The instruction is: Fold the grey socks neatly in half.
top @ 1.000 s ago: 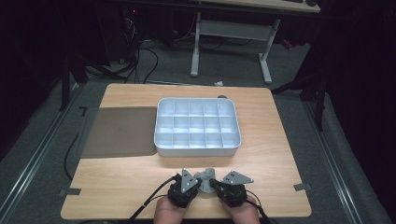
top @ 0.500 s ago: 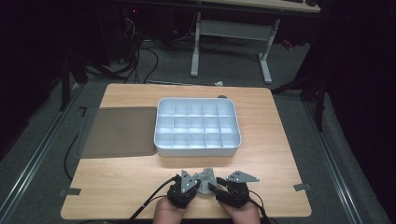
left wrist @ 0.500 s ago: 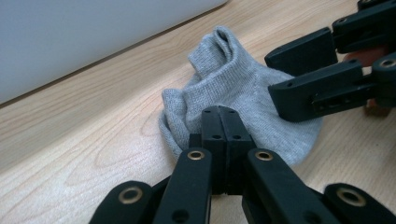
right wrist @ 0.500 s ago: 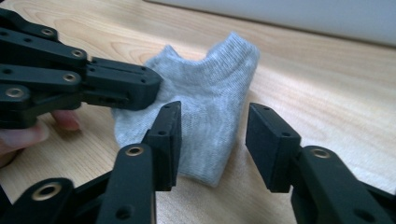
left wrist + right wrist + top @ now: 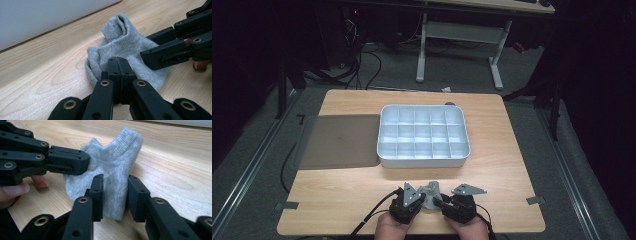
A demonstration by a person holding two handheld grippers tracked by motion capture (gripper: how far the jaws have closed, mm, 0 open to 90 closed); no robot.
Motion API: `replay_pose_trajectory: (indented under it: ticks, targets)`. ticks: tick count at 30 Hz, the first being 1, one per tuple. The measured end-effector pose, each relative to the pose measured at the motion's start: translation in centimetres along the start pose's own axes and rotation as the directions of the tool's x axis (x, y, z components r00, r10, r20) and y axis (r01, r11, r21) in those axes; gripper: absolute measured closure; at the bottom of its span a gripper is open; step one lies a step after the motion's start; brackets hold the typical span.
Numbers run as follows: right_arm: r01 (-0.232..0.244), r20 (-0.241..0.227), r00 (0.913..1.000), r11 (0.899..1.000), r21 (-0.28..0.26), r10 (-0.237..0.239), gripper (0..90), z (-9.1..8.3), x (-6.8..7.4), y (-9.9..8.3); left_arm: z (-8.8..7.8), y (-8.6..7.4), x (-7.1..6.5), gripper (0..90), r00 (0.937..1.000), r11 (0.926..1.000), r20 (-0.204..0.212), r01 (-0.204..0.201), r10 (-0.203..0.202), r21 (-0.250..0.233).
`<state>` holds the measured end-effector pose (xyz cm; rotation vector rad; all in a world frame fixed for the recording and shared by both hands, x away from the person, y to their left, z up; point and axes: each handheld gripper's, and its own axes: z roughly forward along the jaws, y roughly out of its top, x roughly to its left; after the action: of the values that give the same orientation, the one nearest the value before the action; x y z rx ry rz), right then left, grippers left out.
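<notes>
A: Any brands, labels, writing?

B: None readable on the sock, the box or the grippers.

A: Containers?

B: One white plastic organiser box [image 5: 423, 135] w/ a grid of small compartments, mid-table. The cells that show hold nothing. A flat grey-brown sheet [image 5: 339, 141] lies just beside it on its left, edges about touching. Both sit on the light wooden table [image 5: 507, 165].

A: Where's the task thing?

B: Small grey knitted sock [image 5: 125, 47], crumpled, on the wood at the near edge of the table, between the two grippers and well apart from the box. High view shows it as a grey lump [image 5: 430, 192] in front of the hands.

A: Left gripper?

B: Left gripper [image 5: 120, 68], jaws pressed fully together on the near edge of the sock, cloth pinched between the tips. In the right gripper view it comes in from the left [image 5: 83, 162], tip against the sock's upper part.

A: Right gripper?

B: Right gripper [image 5: 115, 192], jaws part open, a fold of the sock standing between them. One pad seems to touch the cloth, the other has a gap, so no firm grip. Jaws have just been closing from wider.

A: Hands?

B: Both at the table's near edge, close together. A fingertip [image 5: 15, 188] shows under the left gripper.
</notes>
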<state>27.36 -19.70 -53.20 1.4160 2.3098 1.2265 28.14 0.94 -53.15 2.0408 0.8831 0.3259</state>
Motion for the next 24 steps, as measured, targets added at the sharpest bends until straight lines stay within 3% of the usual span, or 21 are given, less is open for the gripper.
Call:
replay_pose_trajectory:
  ticks: [2, 4, 11, 12, 14, 17, 24]
  targets:
    - [0.001, -0.004, 1.0000, 1.000, 0.001, -0.001, 74.1, 0.0, 0.1, 0.0, 0.0, 0.0, 0.0, 90.0, 1.0000, 1.0000, -0.001, -0.001, 0.001, -0.001]
    - [0.035, -0.004, 0.9994, 0.999, -0.004, -0.035, 80.5, 0.0, 0.4, 0.1, 0.0, 0.0, 0.0, 90.0, 1.0000, 1.0000, 0.000, -0.006, 0.006, 0.001]
    - [0.054, 0.003, 0.9986, 0.998, -0.023, -0.054, 81.5, -0.1, 0.5, 0.2, -0.3, 0.3, -0.4, 89.6, 1.0000, 0.9996, -0.003, -0.004, 0.004, -0.029]
    - [0.059, 0.005, 0.9982, 0.998, -0.024, -0.059, 81.5, -0.1, 0.5, 0.2, -0.5, 0.6, -0.8, 88.6, 0.9998, 0.9982, 0.007, -0.020, 0.020, -0.057]
    - [0.063, 0.007, 0.9980, 0.998, -0.023, -0.063, 81.5, 0.0, 0.5, 0.2, -0.5, 0.7, -1.0, 88.2, 0.9995, 0.9979, 0.013, -0.028, 0.029, -0.058]
    - [0.062, 0.003, 0.9980, 0.998, -0.022, -0.062, 81.4, 0.1, 0.4, 0.3, 0.3, 0.6, -0.9, 89.0, 0.9992, 0.9990, 0.003, -0.039, 0.039, -0.022]
    - [0.069, 0.000, 0.9976, 0.996, -0.055, -0.069, 81.5, -0.4, 0.4, 0.7, 0.9, 0.6, -0.5, 90.0, 0.9997, 0.9997, 0.007, -0.022, 0.022, 0.007]
